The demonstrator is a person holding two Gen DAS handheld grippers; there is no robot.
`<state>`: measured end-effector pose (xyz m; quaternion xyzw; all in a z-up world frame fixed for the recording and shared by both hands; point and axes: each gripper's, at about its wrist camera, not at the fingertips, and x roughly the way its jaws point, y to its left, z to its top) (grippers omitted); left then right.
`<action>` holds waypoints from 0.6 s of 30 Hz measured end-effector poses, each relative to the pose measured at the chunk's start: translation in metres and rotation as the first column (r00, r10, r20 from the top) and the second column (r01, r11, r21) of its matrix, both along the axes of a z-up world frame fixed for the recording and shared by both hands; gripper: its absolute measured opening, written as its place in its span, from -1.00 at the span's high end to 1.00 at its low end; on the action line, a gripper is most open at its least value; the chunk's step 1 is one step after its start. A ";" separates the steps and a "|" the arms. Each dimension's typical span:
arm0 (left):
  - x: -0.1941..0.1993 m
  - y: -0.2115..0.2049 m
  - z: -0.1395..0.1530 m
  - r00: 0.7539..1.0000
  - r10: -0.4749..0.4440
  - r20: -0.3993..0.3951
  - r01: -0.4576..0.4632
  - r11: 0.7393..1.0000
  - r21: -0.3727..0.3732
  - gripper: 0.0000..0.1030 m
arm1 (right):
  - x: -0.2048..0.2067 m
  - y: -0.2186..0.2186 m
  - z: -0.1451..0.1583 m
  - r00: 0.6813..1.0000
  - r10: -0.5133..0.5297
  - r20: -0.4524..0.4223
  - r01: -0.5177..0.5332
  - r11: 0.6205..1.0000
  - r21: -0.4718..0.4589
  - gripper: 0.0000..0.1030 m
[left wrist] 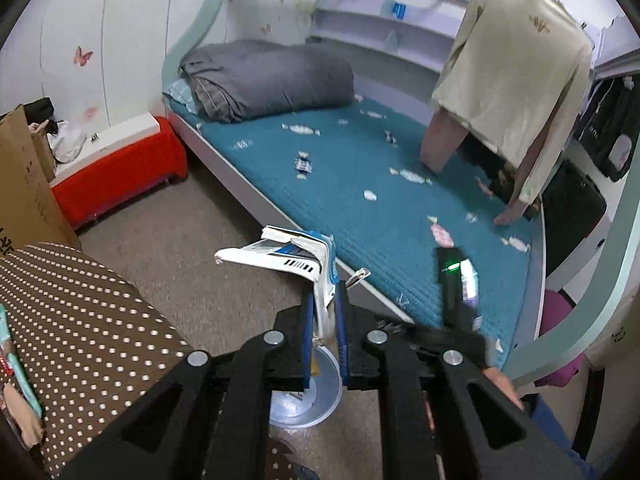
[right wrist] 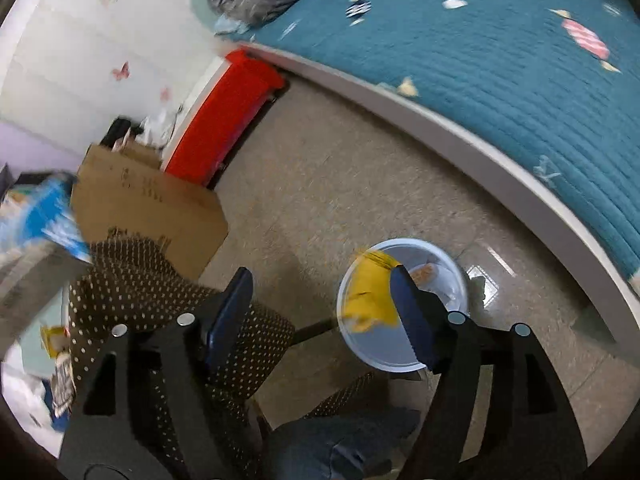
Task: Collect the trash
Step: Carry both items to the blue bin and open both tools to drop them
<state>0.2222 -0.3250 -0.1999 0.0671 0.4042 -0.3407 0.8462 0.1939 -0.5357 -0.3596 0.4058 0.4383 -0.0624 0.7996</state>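
Trash going over the bin

Left gripper (left wrist: 324, 312) fingers pinch a white-blue wrapper (left wrist: 288, 254); right gripper (right wrist: 320, 312) fingers wide, yellow wrapper (right wrist: 370, 294) over bin (right wrist: 374, 356).

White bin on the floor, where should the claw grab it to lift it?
Probably best to pinch the bin's thin rim from above, one finger inside and one outside. It stands upright with its mouth open upward, so the rim is free. Choose the far rim, away from the yellow wrapper.

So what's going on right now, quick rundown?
Left hand-held gripper shut on white-and-blue carton. Right hand-held gripper open; yellow wrapper over white bin. Nothing blocking.
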 end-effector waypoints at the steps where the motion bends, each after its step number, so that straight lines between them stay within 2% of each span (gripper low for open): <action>1: 0.002 -0.004 -0.005 1.000 -0.007 -0.014 0.007 1.000 0.012 0.82 | -0.003 -0.003 0.002 1.000 -0.009 0.006 0.009 1.000 -0.003 -0.41; 6: 0.012 -0.023 -0.028 0.997 -0.034 -0.067 0.039 0.997 0.073 0.77 | -0.022 -0.022 0.016 0.999 -0.034 0.039 0.035 0.999 -0.032 -0.50; 9: 0.015 -0.029 -0.037 0.995 -0.051 -0.086 0.060 0.993 0.105 0.60 | -0.028 -0.026 0.020 0.998 -0.039 0.045 0.041 0.998 -0.041 -0.52; 11: 0.015 -0.029 -0.041 0.995 -0.047 -0.084 0.057 0.991 0.124 -0.02 | -0.029 -0.025 0.023 0.998 -0.044 0.049 0.046 0.998 -0.045 -0.55; 12: 0.015 -0.029 -0.041 0.997 -0.033 -0.075 0.043 0.990 0.131 -0.45 | -0.030 -0.025 0.024 0.998 -0.044 0.050 0.047 0.998 -0.048 -0.60; 13: 0.015 -0.027 -0.040 0.998 -0.024 -0.064 0.032 0.991 0.128 -0.53 | -0.030 -0.024 0.025 0.998 -0.045 0.051 0.048 0.997 -0.052 -0.65; 15: 0.015 -0.022 -0.037 0.998 -0.020 -0.063 0.027 0.994 0.110 -0.53 | -0.030 -0.020 0.029 0.997 -0.042 0.058 0.045 0.997 -0.064 -0.70; 18: 0.012 -0.015 -0.028 0.999 0.006 -0.042 -0.002 0.995 0.099 -0.60 | -0.034 -0.014 0.039 0.996 -0.045 0.075 0.051 0.996 -0.078 -0.88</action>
